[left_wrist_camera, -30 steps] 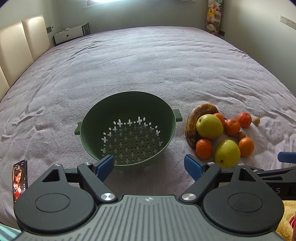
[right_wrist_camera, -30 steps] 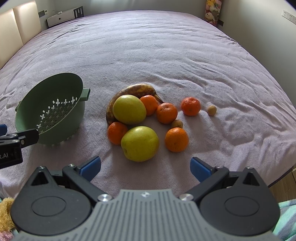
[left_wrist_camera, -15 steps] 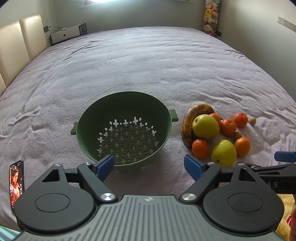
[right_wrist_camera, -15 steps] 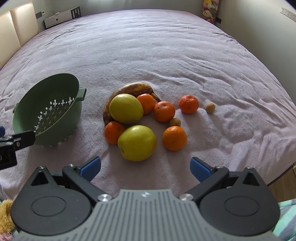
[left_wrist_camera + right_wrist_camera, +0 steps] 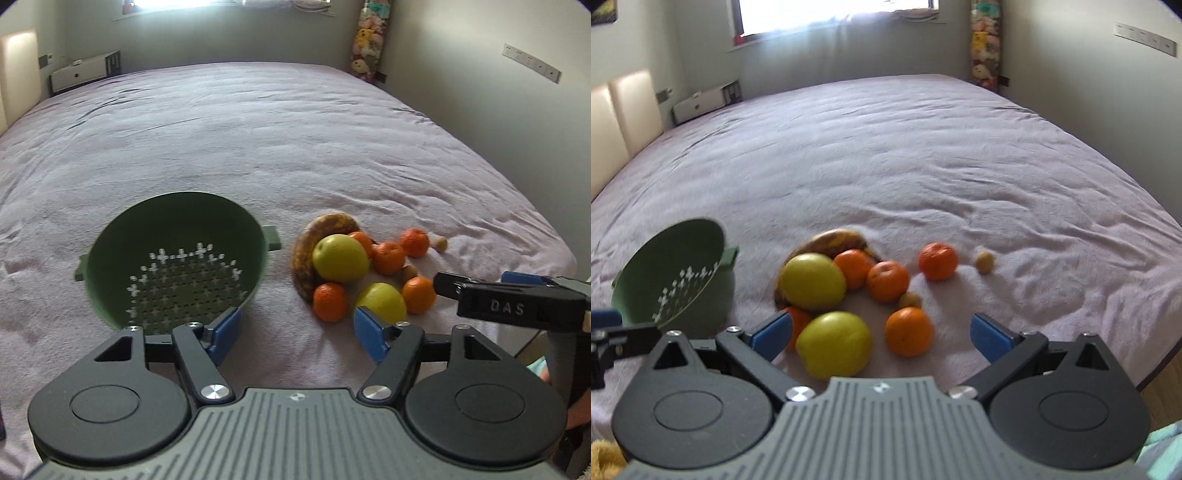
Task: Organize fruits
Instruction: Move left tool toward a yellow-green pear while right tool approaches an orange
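An empty green colander [image 5: 177, 258] sits on the purple bedspread, also seen in the right wrist view [image 5: 676, 280]. Right of it lies a fruit pile: a brown banana [image 5: 314, 240], two yellow-green apples [image 5: 340, 256] [image 5: 833, 343], several oranges [image 5: 908, 330] and two small brown fruits [image 5: 984, 261]. My left gripper [image 5: 297, 330] is open and empty, just in front of the colander and the pile. My right gripper [image 5: 881, 334] is open and empty, its fingers on either side of the near apple and orange, slightly above them.
The wide bed [image 5: 258, 140] stretches away behind the fruit. Its right edge [image 5: 1160, 365] drops to a wooden floor. A white cabinet [image 5: 83, 72] and a plush-toy rack [image 5: 367, 44] stand by the far wall. A padded headboard [image 5: 624, 118] is at left.
Both grippers have tilted up and moved lower, toward the bed. The right gripper has closed in on the near apple and orange. The colander and fruit have not moved.
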